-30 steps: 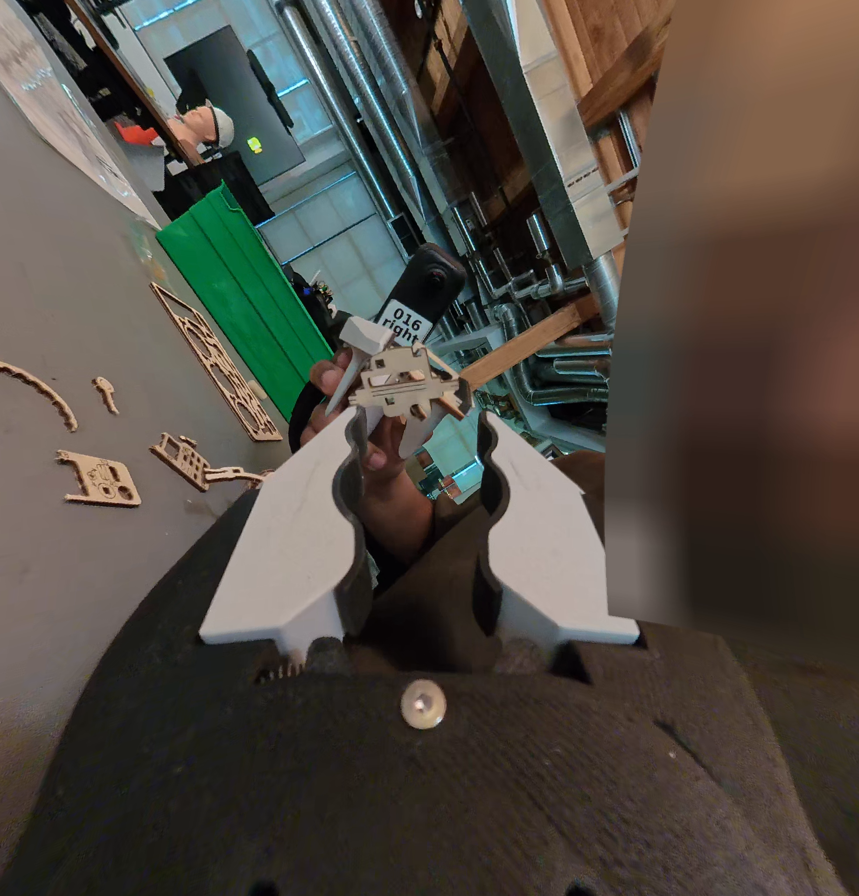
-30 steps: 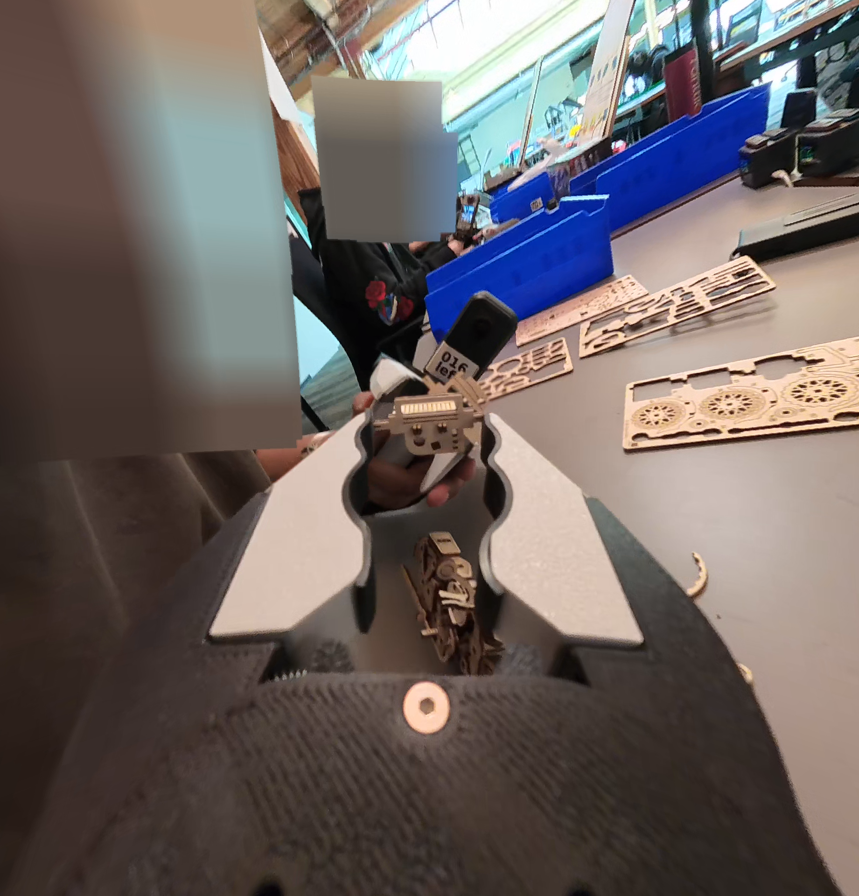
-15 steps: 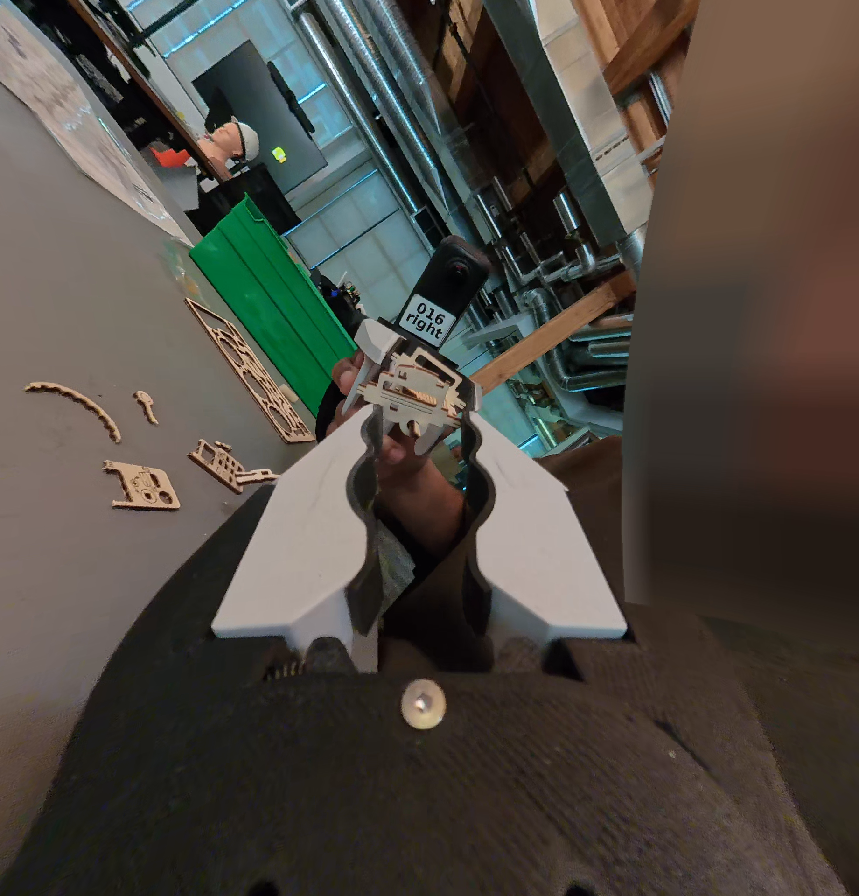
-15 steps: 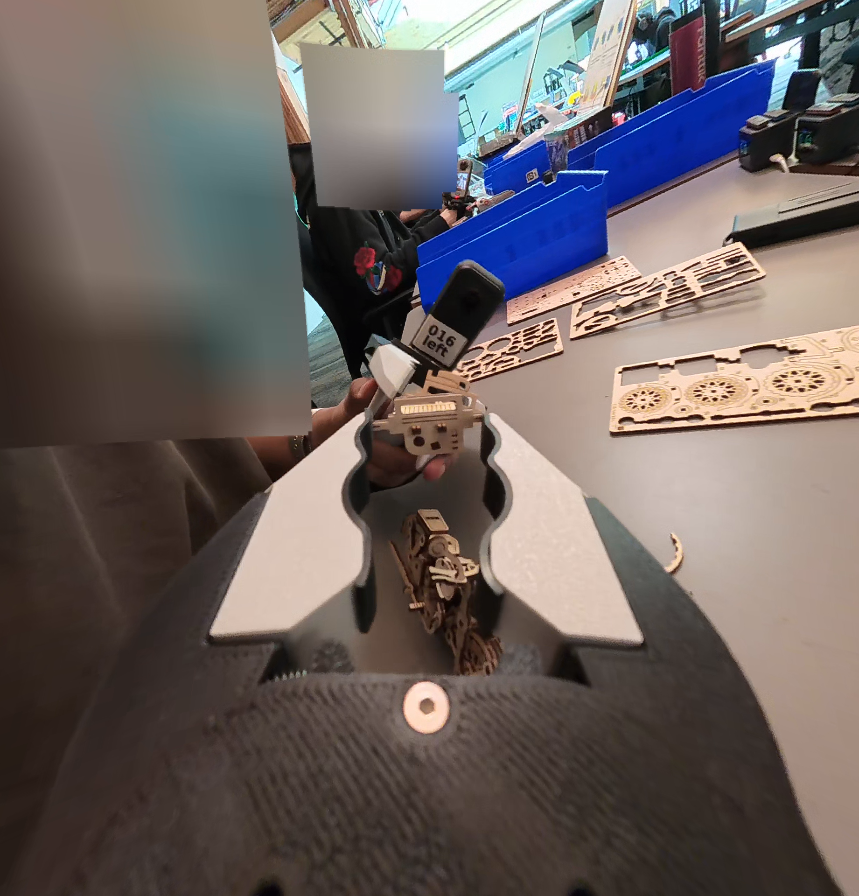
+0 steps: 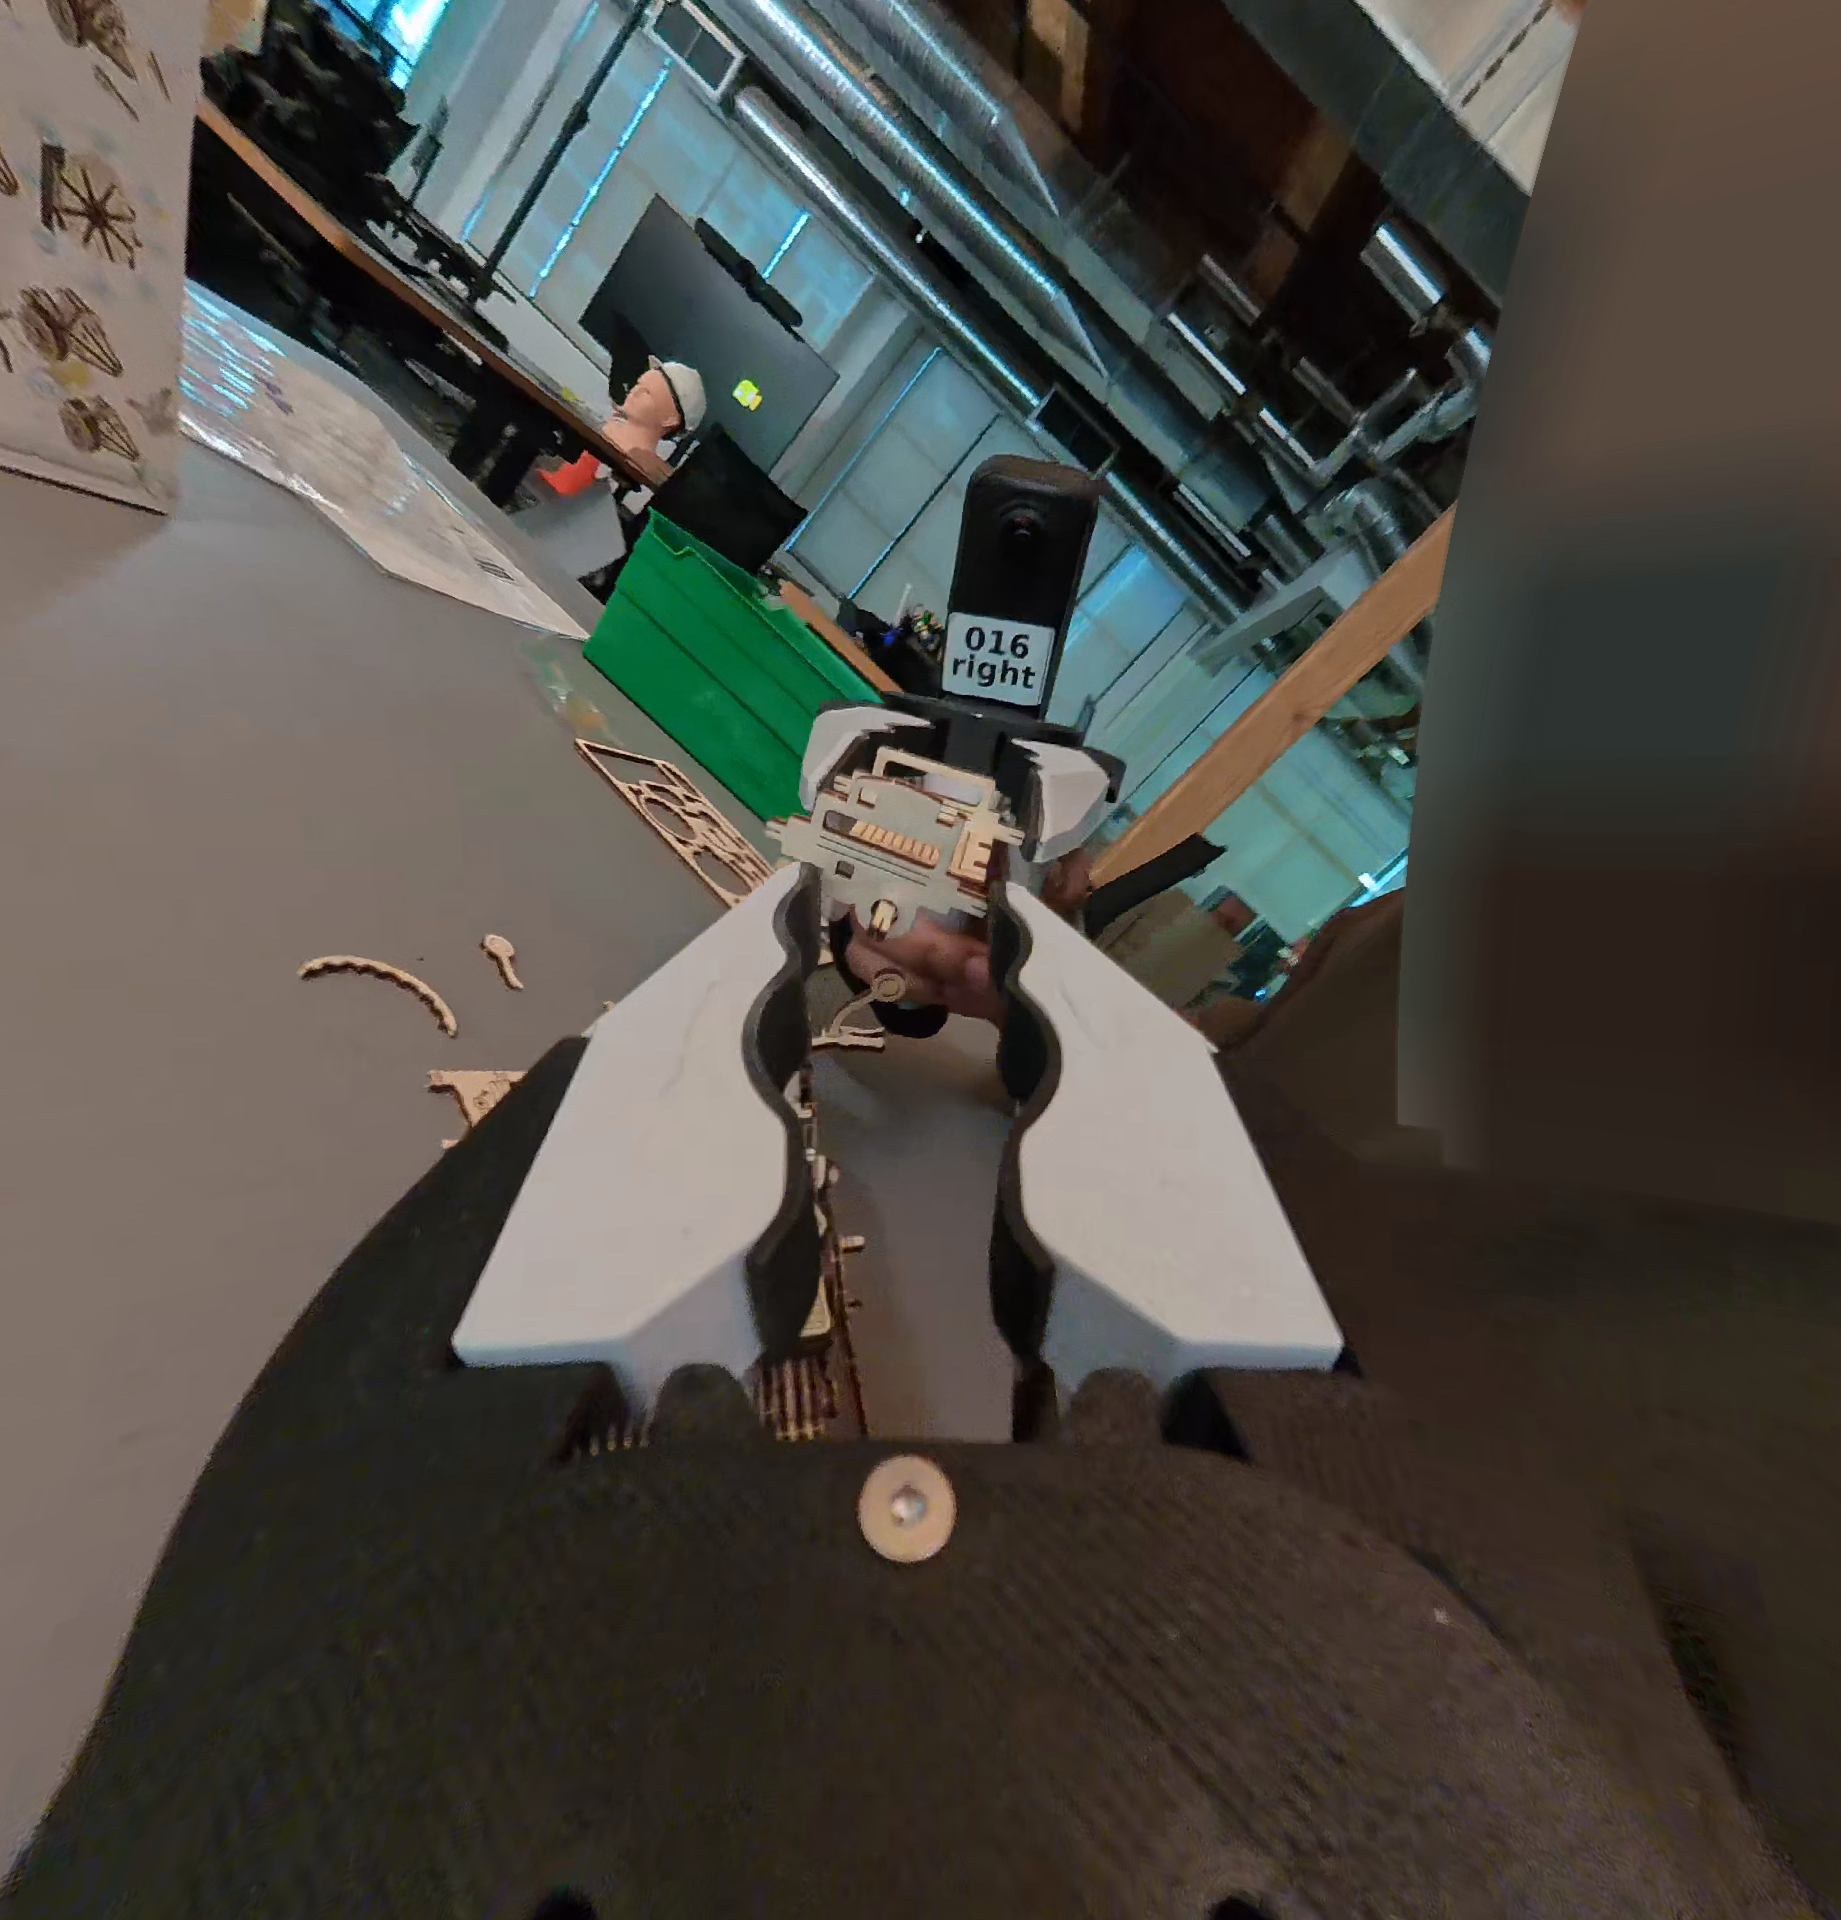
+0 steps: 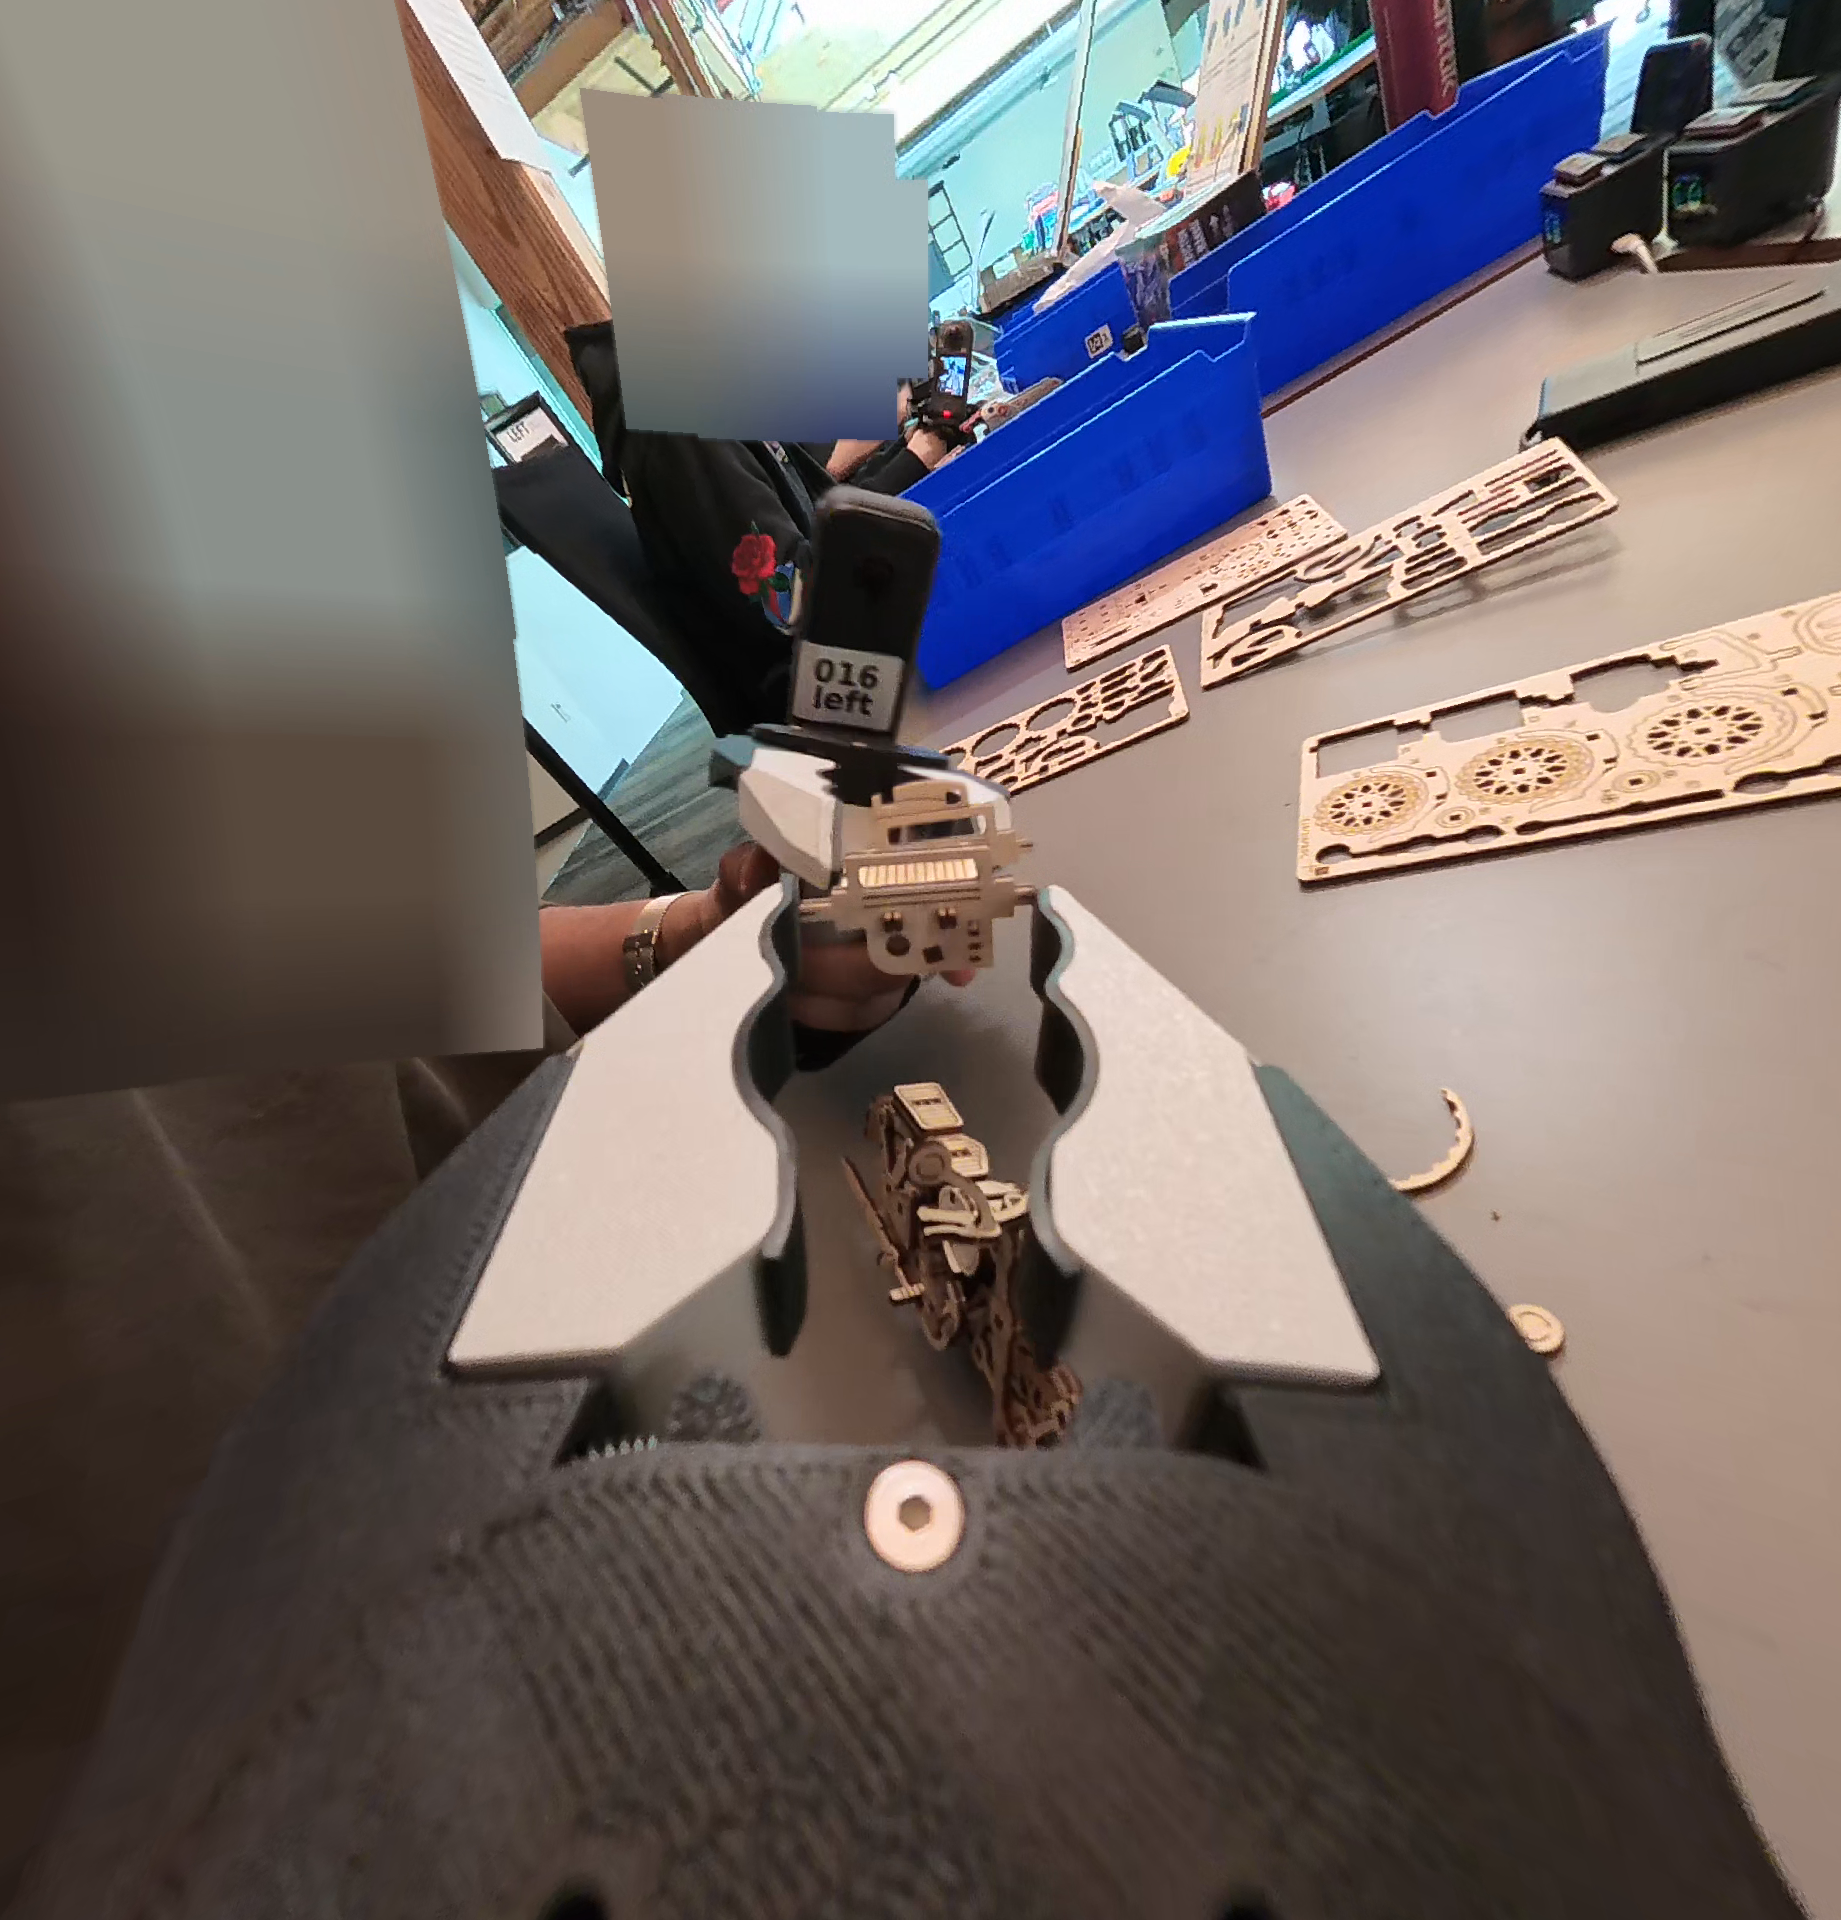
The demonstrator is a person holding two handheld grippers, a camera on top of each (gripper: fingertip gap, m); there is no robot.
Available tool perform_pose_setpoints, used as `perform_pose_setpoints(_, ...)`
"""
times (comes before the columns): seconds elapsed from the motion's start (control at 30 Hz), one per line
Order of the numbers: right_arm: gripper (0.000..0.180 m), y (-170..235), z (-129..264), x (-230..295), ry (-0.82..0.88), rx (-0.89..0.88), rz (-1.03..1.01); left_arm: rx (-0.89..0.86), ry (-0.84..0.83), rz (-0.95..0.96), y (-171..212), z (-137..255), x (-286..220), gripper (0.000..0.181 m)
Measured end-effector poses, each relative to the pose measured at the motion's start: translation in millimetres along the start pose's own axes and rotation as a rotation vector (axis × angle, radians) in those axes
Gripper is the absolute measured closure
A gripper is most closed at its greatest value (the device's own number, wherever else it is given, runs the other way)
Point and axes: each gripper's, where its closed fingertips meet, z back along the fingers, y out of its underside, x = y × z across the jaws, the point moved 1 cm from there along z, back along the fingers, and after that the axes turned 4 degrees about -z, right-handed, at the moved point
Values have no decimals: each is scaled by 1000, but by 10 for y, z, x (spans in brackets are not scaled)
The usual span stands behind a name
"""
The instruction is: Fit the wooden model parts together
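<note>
Panel: a flat wooden panel cut like a truck front is up in the air, upright, right between the two tools, which point at each other.
Right tool: right tool is at half width and has the panel across its tips, side pegs against the fingers. It's holding the piece!
Left tool: left tool is narrowed to about the same width, tips right at the panel's edges. Clamped on or only touching? Cannot tell.
Hands: a hand under the left tool shows in the right wrist view, a band on its wrist. A bit of the other hand peeks out behind the panel in the left wrist view.
Model: directly below, on the grey table, lies the part-built wooden model, seen between the right tool's fingers.
Loose bits: an open ring piece and a small washer lie beside the right tool. On the other side lie a curved toothed strip and a little key-shaped piece.
Sheets: a long cut-out sheet with wheel patterns lies farther back, more punched sheets beyond it.
Edges: blue bins line one end of the table, a green bin the other, with a printed paper sheet lying flat near it.
</note>
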Motion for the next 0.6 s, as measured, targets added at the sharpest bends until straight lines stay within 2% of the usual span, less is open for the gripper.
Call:
perform_pose_setpoints(0.13, 136, 18, 0, 2, 16, 18, 30, 26, -46, -103, 24, -10, 1, 150)
perform_pose_setpoints(0.6, 136, 32, 8, 57, 41, 52, 132, 20, -13, -124, 11, -3, -48, 150)
